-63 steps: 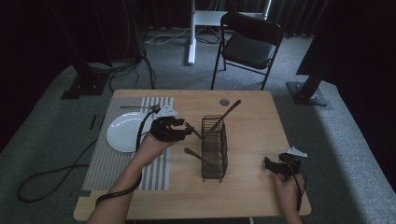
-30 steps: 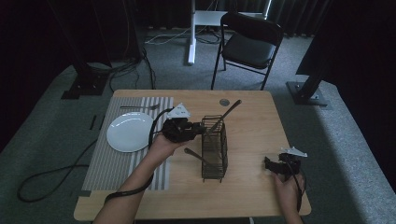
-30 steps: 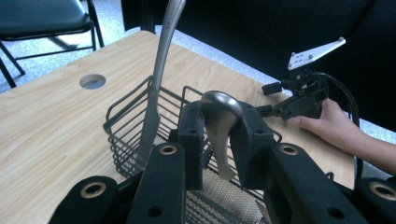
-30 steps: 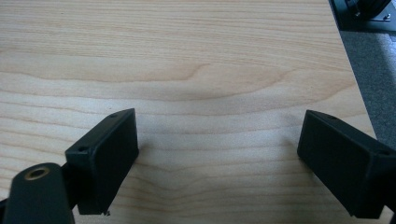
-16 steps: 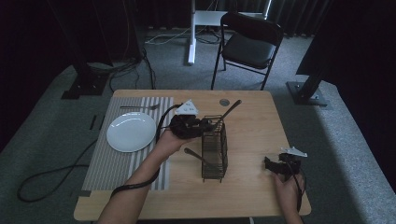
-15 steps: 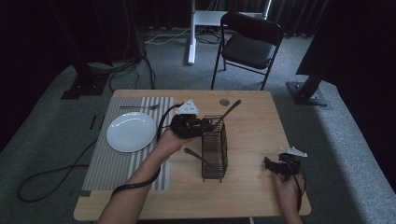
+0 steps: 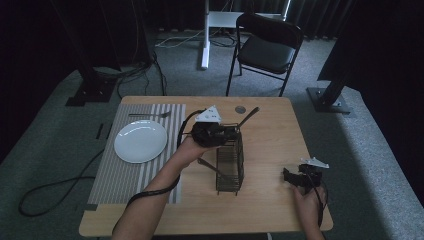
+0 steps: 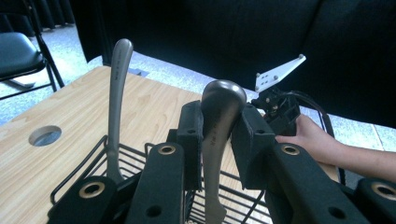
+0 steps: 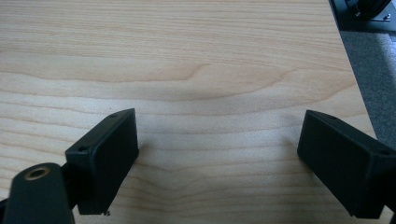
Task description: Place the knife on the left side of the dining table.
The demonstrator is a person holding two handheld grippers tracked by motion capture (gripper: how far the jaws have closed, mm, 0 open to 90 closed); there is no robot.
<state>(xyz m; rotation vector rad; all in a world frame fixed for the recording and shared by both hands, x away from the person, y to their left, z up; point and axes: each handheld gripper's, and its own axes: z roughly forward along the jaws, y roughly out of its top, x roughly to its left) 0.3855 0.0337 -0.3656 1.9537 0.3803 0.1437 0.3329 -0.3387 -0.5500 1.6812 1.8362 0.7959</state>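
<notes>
Two hand-held grippers work at a wooden table [image 7: 270, 120]: the left gripper [image 8: 219, 140] has its black jaws clamped on the handle of a metal utensil [image 8: 219, 116], held upright over the near rim of a black wire basket [image 7: 231, 165] standing mid-table. A second utensil [image 8: 116, 93] leans inside the basket, its handle poking up. The right gripper [image 9: 219, 158] rests near the table's right edge, jaws wide apart over bare wood, while a white plate [image 7: 140, 141] sits on a striped mat [image 7: 120, 175] to the left.

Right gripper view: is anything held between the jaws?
No, the right gripper has its jaws wide apart, with bare wooden table between them.
</notes>
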